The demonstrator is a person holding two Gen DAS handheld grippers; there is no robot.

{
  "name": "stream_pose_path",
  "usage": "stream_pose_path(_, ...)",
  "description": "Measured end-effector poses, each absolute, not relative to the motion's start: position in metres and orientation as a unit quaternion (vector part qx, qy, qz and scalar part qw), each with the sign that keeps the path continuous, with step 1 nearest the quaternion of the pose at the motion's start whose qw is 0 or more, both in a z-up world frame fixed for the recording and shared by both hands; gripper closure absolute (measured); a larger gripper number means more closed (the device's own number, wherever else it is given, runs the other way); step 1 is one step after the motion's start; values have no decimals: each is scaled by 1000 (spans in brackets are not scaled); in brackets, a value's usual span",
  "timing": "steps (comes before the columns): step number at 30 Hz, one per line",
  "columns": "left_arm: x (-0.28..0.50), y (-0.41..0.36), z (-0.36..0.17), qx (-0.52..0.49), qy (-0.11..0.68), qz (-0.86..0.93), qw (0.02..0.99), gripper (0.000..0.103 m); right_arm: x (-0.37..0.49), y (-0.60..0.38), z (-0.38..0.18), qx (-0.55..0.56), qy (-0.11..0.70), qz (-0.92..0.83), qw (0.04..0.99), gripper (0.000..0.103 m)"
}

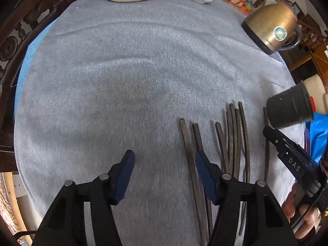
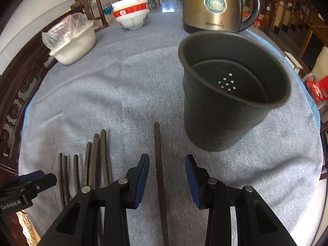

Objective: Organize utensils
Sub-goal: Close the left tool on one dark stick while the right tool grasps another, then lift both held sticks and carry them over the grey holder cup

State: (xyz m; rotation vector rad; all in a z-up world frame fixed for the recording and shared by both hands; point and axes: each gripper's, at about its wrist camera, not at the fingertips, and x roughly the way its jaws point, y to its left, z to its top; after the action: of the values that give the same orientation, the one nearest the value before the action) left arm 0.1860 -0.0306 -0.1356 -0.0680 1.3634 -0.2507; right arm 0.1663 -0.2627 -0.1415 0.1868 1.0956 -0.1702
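Dark chopsticks [image 1: 233,139] lie in a loose row on the grey cloth [image 1: 123,82] that covers the worktop, their tips pointing away from the person. One single chopstick [image 2: 158,164] lies apart from the rest, running between the blue pads of the right tongs [image 2: 167,176]; the pads stand clear of it on both sides, so these tongs are open. The left tongs [image 1: 164,170] are open too, with only cloth between them, the right-hand finger resting over the leftmost sticks. A dark holder cup [image 2: 231,94] with a perforated bottom stands upright just beyond the single chopstick. Farther back stand a metal kettle [image 2: 217,6], stacked red-and-white bowls [image 2: 133,14] and a white tub [image 2: 75,45].
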Motion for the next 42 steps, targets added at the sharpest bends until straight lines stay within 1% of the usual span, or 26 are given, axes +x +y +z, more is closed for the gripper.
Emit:
stream_pose_path(2,190,-34,-138,-28,629,-113,768,49,173,-263,-146,90,527,-83,841,70)
stream_pose_path(4,194,-37,-139,-32,633,-117,765,50,177,-263,-147,85,523,-88,844,78)
stream_pose_path(5,195,-38,-140,-31,633,-114,765,52,175,-260,-146,87,521,-87,845,81)
stream_pose_path(7,197,-41,-139,-27,630,-113,768,56,177,-261,-146,93,517,-86,846,94)
stream_pose_path(10,201,-44,-139,-27,629,-110,769,68,178,-262,-145,97,512,-79,850,96)
stream_pose_path(12,204,-45,-140,-35,632,-117,765,83,176,-260,-142,102,507,-73,853,97)
stream_pose_path(14,206,-43,-140,-40,634,-115,764,90,171,-260,-136,109,498,-67,857,97)
stream_pose_path(15,209,-42,-140,-43,635,-115,762,91,166,-262,-132,114,495,-64,859,97)
stream_pose_path(24,201,-21,-135,-60,635,-120,761,92,133,-280,-86,180,450,-15,875,97)
stream_pose_path(29,197,-8,-116,-72,616,-122,775,93,114,-279,-60,183,409,0,894,97)
stream_pose_path(32,187,2,-87,-72,590,-125,794,94,102,-280,-42,178,379,4,908,97)
stream_pose_path(37,167,10,-24,-72,538,-135,829,97,66,-284,-1,181,323,5,929,97)
stream_pose_path(42,150,1,26,-48,478,-151,864,97,44,-289,35,176,267,-6,948,97)
